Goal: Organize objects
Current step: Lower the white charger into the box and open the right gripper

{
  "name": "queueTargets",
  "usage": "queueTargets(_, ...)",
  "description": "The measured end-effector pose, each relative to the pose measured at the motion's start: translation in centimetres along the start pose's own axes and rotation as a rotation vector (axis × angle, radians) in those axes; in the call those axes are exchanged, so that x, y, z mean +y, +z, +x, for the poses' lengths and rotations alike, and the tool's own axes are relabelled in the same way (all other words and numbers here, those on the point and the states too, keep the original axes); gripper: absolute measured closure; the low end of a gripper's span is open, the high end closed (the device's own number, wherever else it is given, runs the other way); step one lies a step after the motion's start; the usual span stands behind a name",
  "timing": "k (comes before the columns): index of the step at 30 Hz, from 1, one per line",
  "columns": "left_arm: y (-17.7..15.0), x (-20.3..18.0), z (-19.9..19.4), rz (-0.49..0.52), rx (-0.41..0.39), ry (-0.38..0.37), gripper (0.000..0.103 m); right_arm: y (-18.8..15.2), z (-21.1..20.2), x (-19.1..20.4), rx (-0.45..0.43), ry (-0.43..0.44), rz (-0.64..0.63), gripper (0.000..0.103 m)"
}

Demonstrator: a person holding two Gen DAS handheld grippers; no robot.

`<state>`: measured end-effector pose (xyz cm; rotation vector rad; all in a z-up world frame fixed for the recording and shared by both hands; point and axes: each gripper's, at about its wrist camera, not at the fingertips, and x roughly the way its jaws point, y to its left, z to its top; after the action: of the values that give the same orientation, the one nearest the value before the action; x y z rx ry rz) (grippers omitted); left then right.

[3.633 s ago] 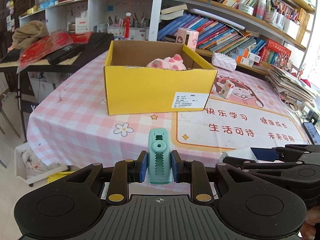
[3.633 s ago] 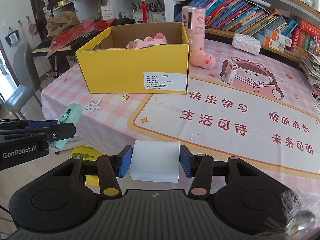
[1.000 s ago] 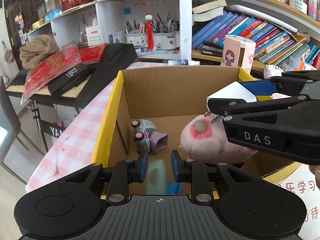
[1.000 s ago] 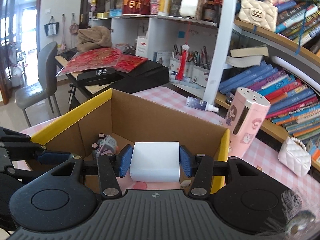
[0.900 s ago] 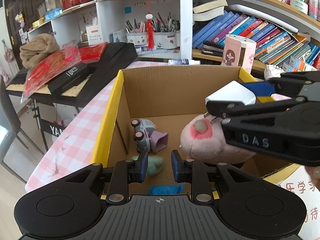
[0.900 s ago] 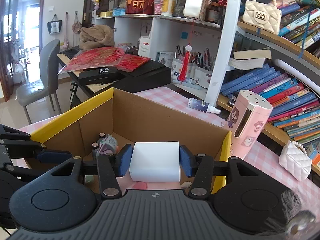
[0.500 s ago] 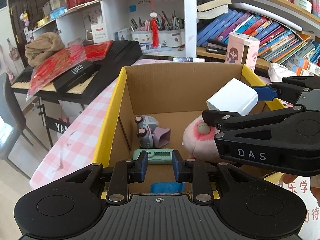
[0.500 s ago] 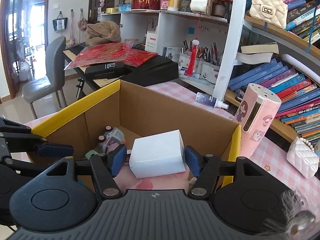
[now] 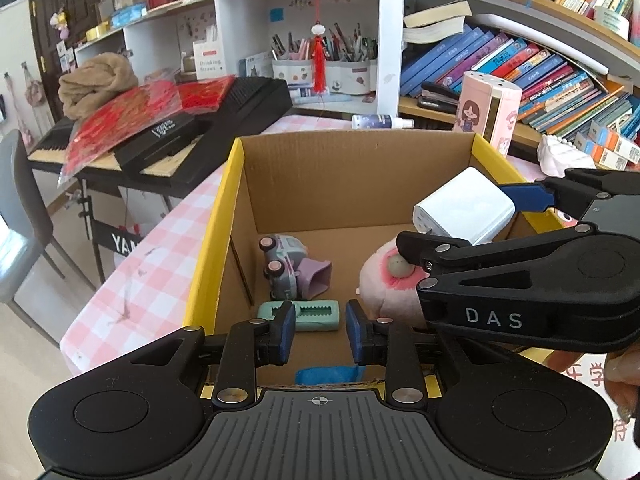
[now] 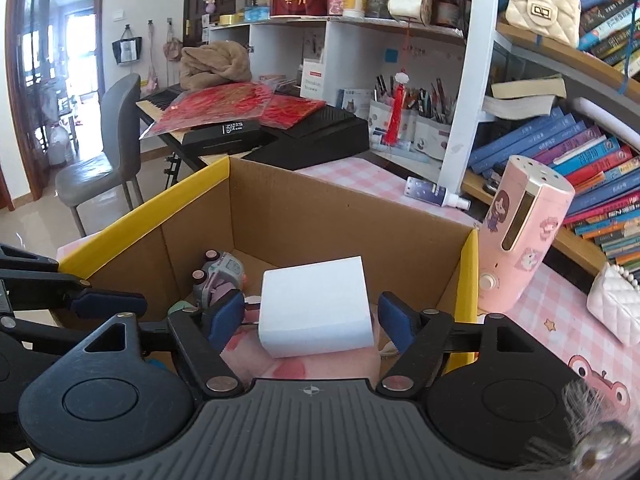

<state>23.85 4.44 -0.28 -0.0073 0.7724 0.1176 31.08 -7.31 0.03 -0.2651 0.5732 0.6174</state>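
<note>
A yellow cardboard box (image 9: 208,236) stands open on the table; it also shows in the right wrist view (image 10: 468,264). Inside lie a mint green clip (image 9: 312,314), a small toy car (image 9: 286,264) and a pink plush toy (image 9: 384,288). My left gripper (image 9: 320,330) is open and empty above the box's near edge, over the clip. My right gripper (image 10: 312,312) is open above the box. The white block (image 10: 316,306) is tilted between its pads, free of them, above the plush; it also shows in the left wrist view (image 9: 464,210).
A pink cylinder with a cartoon girl (image 10: 520,236) stands just behind the box's right corner. A spray bottle (image 10: 434,194) lies behind the box. A black keyboard with red papers (image 9: 168,136) is to the left. Bookshelves (image 9: 540,68) run behind. A white quilted bag (image 10: 616,304) lies at right.
The left gripper carried the green clip over the box and let it go; it now lies on the box floor. The right gripper has opened and the white block has tilted free.
</note>
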Motion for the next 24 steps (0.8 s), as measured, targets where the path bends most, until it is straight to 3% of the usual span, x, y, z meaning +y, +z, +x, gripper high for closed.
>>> queueTargets(1,-0.1,-0.1,-0.2,0.009,-0.008,-0.003,0.067,0.0,-0.2,0.0,-0.003,-0.004,-0.005,0.026)
queueTargets(2,-0.1,-0.3,-0.5,0.021,-0.021,0.003,0.047,0.1,-0.4,0.0,-0.008,-0.006,-0.009,0.026)
queueTargets(4,-0.4,-0.6,-1.2,0.033,-0.072,0.041,0.024,0.1,-0.9,0.0,-0.023,-0.012,-0.005,0.023)
queueTargets(17,-0.8,0.6,-6.4,-0.036,-0.260,0.015,0.015,-0.4,-7.4,-1.1,-0.151,-0.148,0.137,0.017)
queueTargets(24,-2.2,1.8,-8.0,-0.056,-0.278,-0.007,0.013,-2.6,-10.7,-1.3,-0.155,-0.253,0.216,0.016)
